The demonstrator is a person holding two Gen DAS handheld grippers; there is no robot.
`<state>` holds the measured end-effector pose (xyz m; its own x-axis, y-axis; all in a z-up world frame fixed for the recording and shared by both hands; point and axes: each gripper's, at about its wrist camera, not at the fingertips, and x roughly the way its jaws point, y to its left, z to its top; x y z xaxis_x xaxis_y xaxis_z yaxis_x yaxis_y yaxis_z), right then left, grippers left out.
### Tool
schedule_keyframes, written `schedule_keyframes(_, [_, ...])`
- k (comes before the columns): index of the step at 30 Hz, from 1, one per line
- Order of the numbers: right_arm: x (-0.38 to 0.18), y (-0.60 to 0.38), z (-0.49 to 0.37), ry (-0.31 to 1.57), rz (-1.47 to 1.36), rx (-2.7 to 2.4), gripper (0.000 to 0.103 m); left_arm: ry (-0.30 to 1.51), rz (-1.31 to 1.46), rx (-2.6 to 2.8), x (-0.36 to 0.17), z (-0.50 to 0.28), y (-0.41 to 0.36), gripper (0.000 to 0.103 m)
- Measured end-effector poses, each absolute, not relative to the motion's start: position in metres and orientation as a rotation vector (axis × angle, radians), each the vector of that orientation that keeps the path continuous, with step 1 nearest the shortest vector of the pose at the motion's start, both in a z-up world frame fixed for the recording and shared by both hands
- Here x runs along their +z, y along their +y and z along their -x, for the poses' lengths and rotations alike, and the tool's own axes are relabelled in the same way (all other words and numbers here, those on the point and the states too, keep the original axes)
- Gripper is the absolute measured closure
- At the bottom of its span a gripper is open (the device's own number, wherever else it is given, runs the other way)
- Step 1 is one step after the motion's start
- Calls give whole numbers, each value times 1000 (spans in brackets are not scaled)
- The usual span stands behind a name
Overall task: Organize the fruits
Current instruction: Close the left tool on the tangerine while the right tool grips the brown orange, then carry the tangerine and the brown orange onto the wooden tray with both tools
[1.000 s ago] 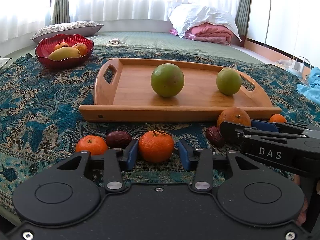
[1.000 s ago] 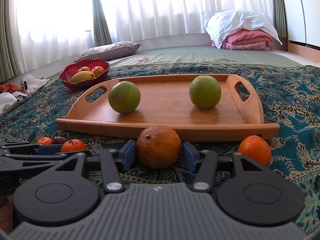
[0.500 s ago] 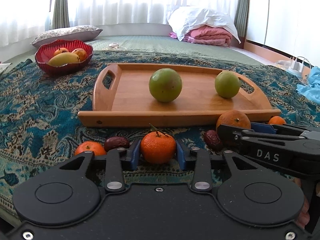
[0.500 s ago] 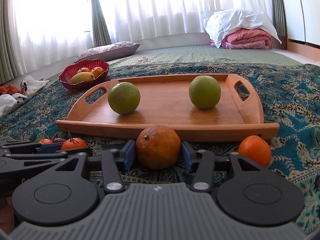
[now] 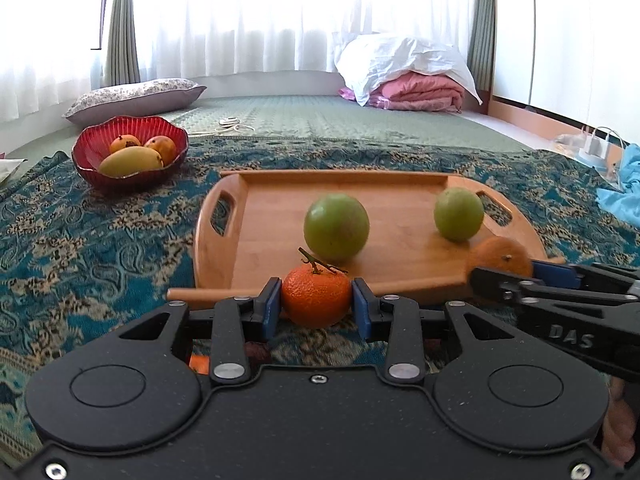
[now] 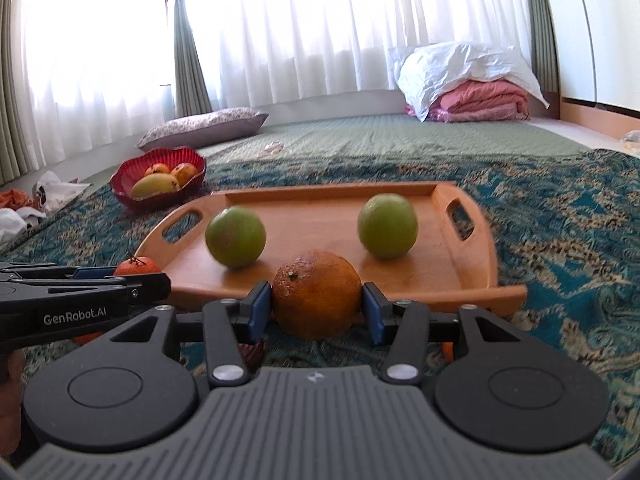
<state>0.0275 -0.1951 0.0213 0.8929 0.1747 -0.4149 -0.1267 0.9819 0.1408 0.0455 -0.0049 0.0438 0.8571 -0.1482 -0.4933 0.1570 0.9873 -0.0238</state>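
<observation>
My left gripper (image 5: 316,305) is shut on a small stemmed mandarin (image 5: 316,298), held above the cloth just before the near rim of the wooden tray (image 5: 256,248). My right gripper (image 6: 317,307) is shut on a larger orange (image 6: 317,294), also lifted at the tray's near edge (image 6: 460,280). Two green round fruits sit on the tray, one left of centre (image 5: 336,227) and one at the right (image 5: 458,213); both also show in the right wrist view, the left one (image 6: 235,237) and the right one (image 6: 387,225). Each gripper shows in the other's view.
A red bowl (image 5: 90,158) with a mango and other fruit stands at the back left on the patterned blue cloth (image 5: 80,240). Small fruits lie on the cloth under my grippers, mostly hidden. A pillow and folded bedding lie farther back.
Both grippers closed on their fruits and lifted them off the cloth, moving forward toward the tray's near edge. The loose fruits on the cloth dropped out of sight beneath the grippers.
</observation>
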Motion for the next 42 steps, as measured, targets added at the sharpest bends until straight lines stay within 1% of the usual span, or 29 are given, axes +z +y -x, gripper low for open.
schedule_keyframes(15, [51,-237,-60,386,-134,4,51,508,21,-128,60,-98,12,68])
schedule_keyframes(28, [47,-276,-115,494,-265,-74,50,566,35,-70,45,-142,23,68])
schedule_keyframes(42, [33,-285,-136,571,-351,-86,50,602,47,-79,35,-160,22,68])
